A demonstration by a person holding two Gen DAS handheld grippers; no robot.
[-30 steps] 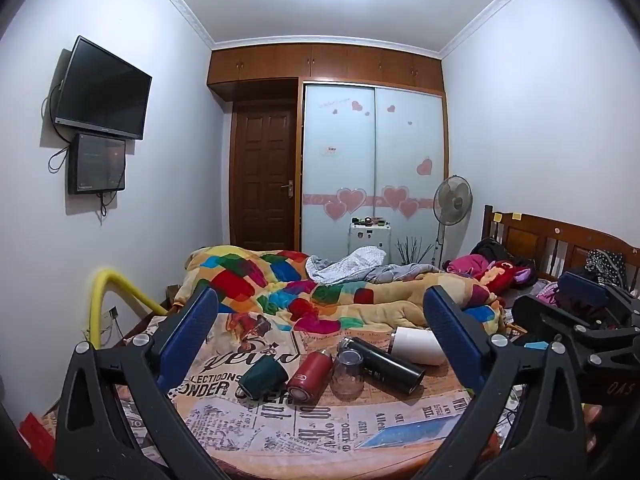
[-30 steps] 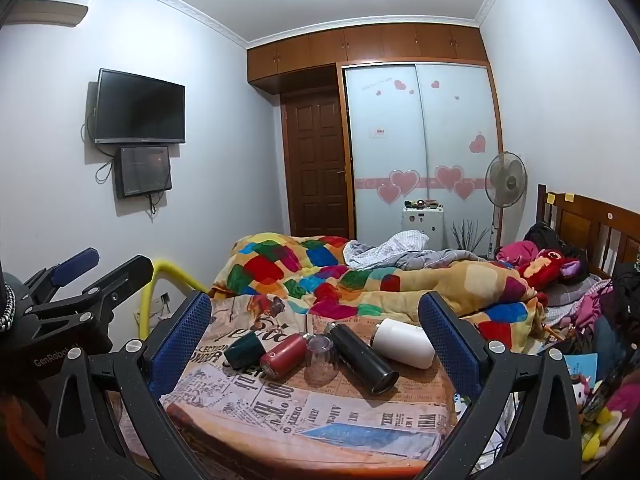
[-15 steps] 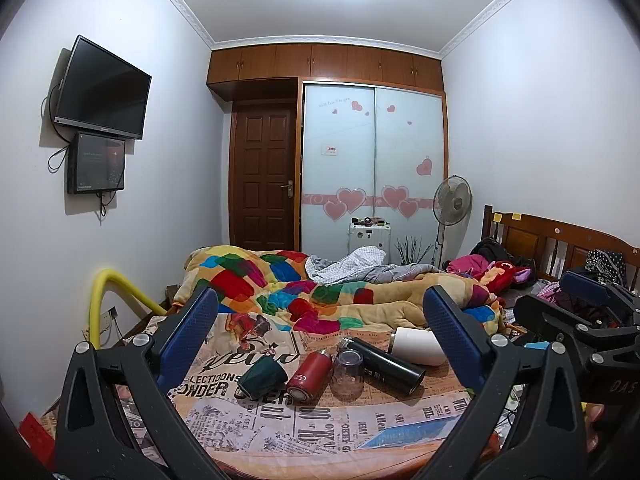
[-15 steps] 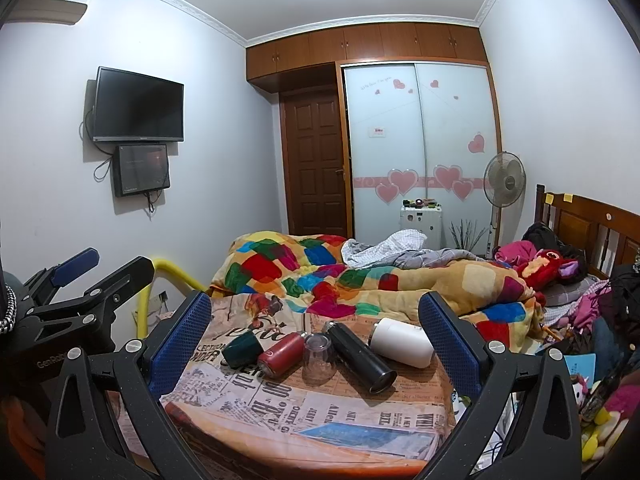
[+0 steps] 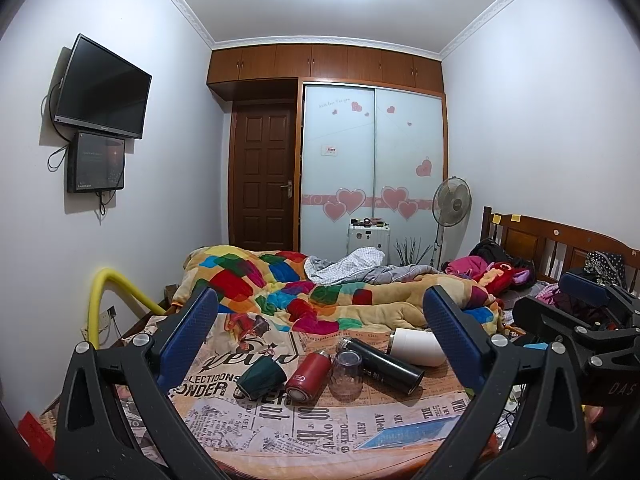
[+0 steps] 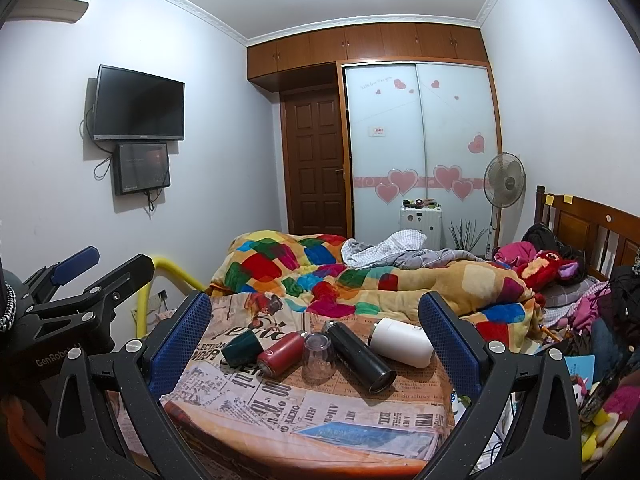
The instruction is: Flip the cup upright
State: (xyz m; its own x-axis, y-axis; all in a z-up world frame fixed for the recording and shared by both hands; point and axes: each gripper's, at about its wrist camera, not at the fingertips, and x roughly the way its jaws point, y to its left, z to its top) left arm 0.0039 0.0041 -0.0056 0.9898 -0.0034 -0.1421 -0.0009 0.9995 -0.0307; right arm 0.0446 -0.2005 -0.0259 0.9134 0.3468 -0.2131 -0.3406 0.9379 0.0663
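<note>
White walls, wall-mounted TV [image 5: 102,90], brown door [image 5: 264,176], heart-decorated wardrobe [image 6: 420,140], bed headboard [image 5: 556,240].

"GenRobo" on left hand-held gripper [image 6: 76,280]; "JERY" on tablecloth [image 6: 304,412].

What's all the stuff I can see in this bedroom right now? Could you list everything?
green cup: 1, dark green, on its side, left end of the row
red flask: 1, red, lying beside it
clear glass: 1, see-through, upside down, mid-row
black flask: 1, black, lying
white flask: 1, white, lying, right end
newspaper-print cloth: 1, beige, under them
quilt: 1, multicoloured, behind
TV: 1, black, left wall
fan: 1, beige, by wardrobe
left hand-held gripper: 1, black, blue pads, open
right hand-held gripper: 1, same, open
</note>
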